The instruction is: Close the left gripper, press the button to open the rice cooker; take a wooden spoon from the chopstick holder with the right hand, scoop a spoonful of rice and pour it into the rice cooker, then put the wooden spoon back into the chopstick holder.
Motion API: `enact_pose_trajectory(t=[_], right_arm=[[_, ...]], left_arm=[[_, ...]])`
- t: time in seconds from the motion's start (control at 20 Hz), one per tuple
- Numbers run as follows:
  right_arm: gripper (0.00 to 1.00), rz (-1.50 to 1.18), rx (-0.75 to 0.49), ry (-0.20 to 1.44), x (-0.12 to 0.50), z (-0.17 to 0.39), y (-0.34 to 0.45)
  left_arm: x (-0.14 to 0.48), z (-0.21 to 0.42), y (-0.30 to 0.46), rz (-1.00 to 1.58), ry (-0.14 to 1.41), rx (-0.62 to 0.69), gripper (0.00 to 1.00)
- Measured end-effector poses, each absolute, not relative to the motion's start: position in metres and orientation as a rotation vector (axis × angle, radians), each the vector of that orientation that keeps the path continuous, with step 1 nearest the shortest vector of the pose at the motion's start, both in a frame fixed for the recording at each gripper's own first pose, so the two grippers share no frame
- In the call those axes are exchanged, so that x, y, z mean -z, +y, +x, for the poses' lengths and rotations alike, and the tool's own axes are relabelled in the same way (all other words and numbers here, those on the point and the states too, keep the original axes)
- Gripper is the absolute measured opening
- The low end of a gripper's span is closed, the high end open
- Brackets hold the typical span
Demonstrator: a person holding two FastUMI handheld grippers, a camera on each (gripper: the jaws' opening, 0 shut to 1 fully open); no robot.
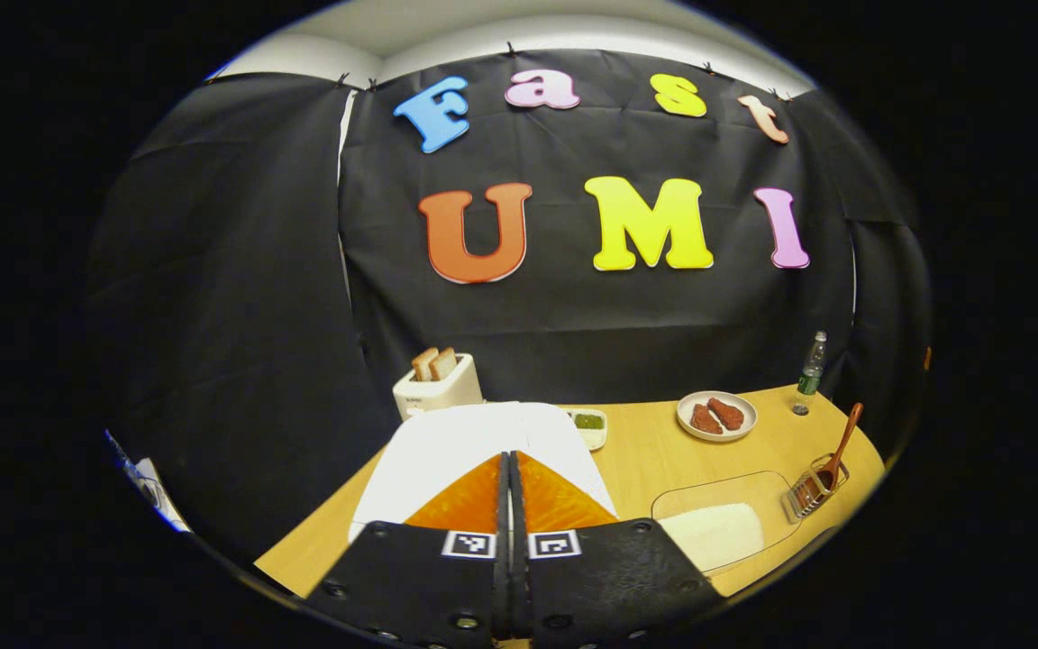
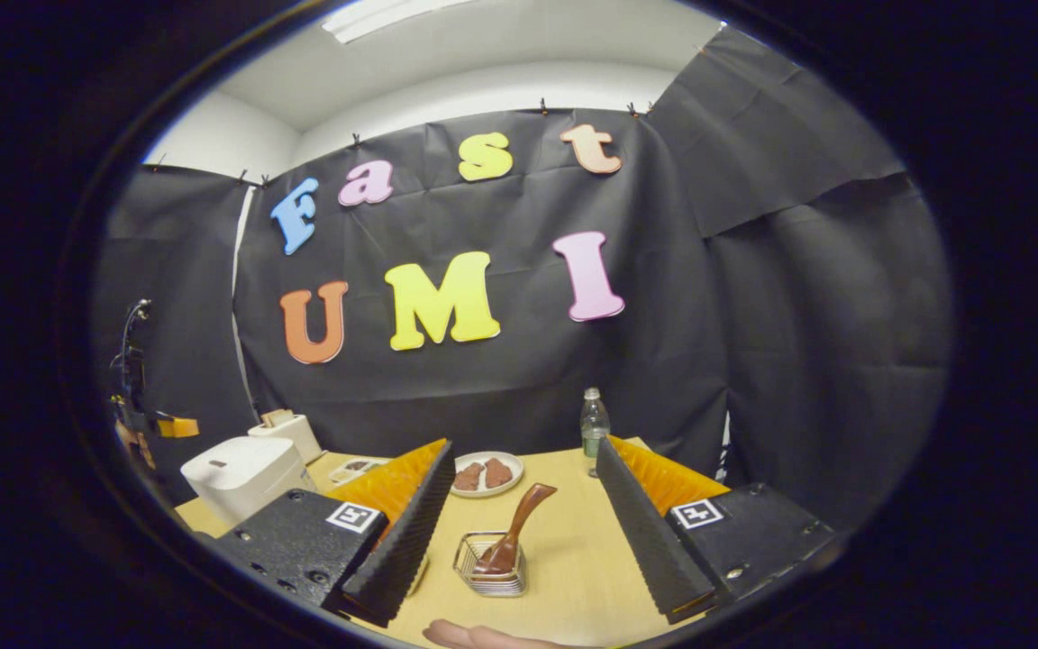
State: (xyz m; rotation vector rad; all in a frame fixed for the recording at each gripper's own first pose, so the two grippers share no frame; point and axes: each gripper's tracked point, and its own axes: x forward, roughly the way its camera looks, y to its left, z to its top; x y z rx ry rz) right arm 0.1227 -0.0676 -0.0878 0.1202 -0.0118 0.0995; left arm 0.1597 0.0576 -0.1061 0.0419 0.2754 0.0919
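- One rice cooker (image 1: 474, 451), lid down, just under the clenched left gripper (image 1: 511, 505); fingertips could slip off the button (hidden).
- One wooden spoon (image 2: 512, 532) leaning in one chopstick holder (image 2: 490, 566); right gripper (image 2: 519, 514) gapes empty around it, may tip the holder.
- One rice tray (image 1: 717, 527), one bottle (image 2: 594, 431), one plate (image 2: 481, 476).

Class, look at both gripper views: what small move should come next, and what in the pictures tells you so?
Probably press down: the left gripper is shut and hangs over the white rice cooker, whose lid looks closed. The right gripper is open, with the wooden spoon standing untouched in its holder, so opening the cooker likely comes first.
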Motion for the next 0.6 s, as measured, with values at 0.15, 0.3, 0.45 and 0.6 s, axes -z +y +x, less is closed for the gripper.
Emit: enact_pose_trajectory(t=[0.15,0.3,0.45,0.6], right_arm=[[1.00,0.093,-0.099,-0.013,0.092,0.122,-0.069],[1.00,0.066,-0.089,-0.005,0.097,0.121,-0.071],[1.00,0.056,-0.083,0.007,0.102,0.119,-0.071],[1.00,0.051,-0.077,0.010,0.103,0.115,-0.072]], left_arm=[[0.127,0.177,0.072,0.031,0.339,-0.103,0.00],[0.147,0.186,0.083,0.021,0.387,-0.121,0.00],[0.163,0.193,0.088,0.018,0.419,-0.128,0.00],[0.173,0.189,0.087,0.013,0.436,-0.115,0.00]])
